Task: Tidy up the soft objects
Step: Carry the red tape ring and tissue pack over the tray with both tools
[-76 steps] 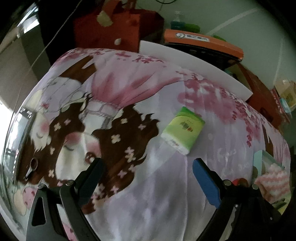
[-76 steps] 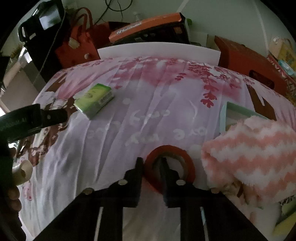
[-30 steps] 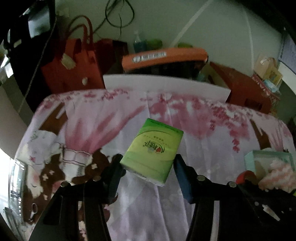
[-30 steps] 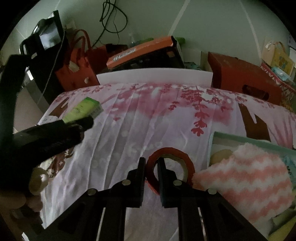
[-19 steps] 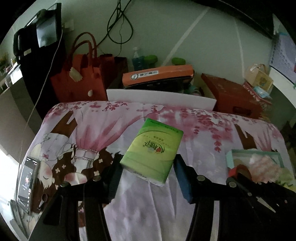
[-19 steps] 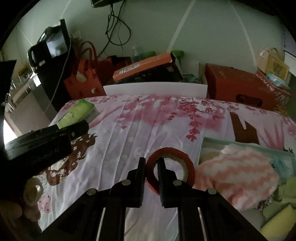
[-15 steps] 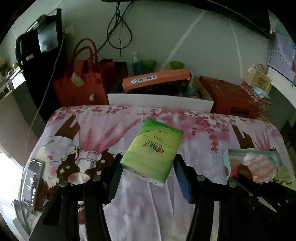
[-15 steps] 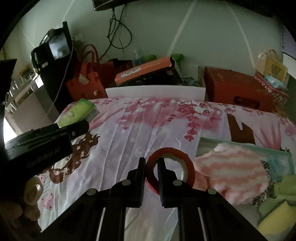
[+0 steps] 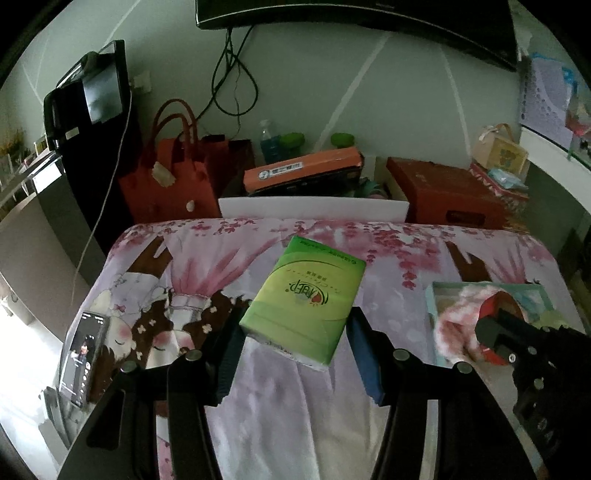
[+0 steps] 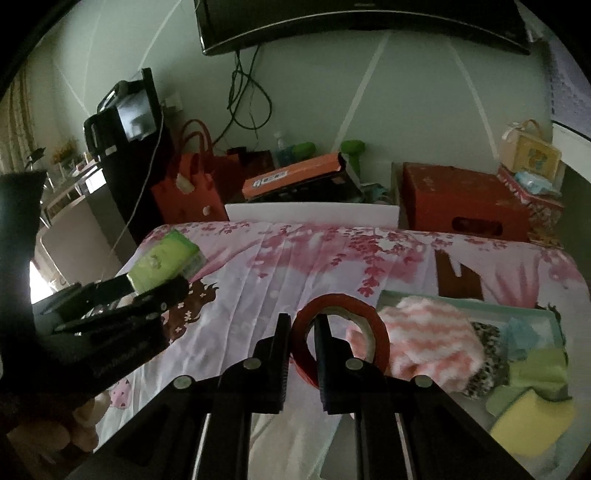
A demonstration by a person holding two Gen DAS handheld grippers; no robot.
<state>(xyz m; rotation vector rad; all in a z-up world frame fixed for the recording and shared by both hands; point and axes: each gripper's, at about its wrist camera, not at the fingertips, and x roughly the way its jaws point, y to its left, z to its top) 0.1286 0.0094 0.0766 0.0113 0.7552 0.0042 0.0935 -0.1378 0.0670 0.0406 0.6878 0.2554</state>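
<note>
The room is dim and crowded: a pale wall [image 9: 388,110] with taped lines, a dark screen [image 9: 351,22] mounted high on it with cables [image 9: 236,92] hanging below. Along the wall, from left to right, stand a dark stand with a small monitor [image 9: 99,92], a red bag [image 9: 170,184], an orange box [image 9: 303,171], a white board [image 9: 314,208] and a red crate [image 9: 447,195]. In front of them lies the tabletop, covered by a pink flowered cloth [image 9: 221,251] with a cartoon figure printed on it. A phone [image 9: 79,350] lies at its left edge.

The left tool [image 9: 293,354] is about half open and clamped on a green tissue pack [image 9: 306,295], held in the air over the middle of the cloth, clear of the surface. From the right wrist view the same pack [image 10: 166,260] shows at the left, well apart from the tray.

The right tool [image 10: 301,343] is almost closed, pinching the wall of a red tape roll [image 10: 343,332], also lifted off the cloth.

At the right end sits a pale blue tray [image 10: 461,301] that already holds a pink and white fluffy cloth [image 10: 432,343], a leopard-print piece [image 10: 487,362], something light blue, a green sponge [image 10: 539,369] and a yellow sponge [image 10: 528,421].

Judging by this, the sorting looks well advanced: most soft things are gathered in the tray, and the tissue pack, probably the tape roll too, has yet to be carried over and set down.
</note>
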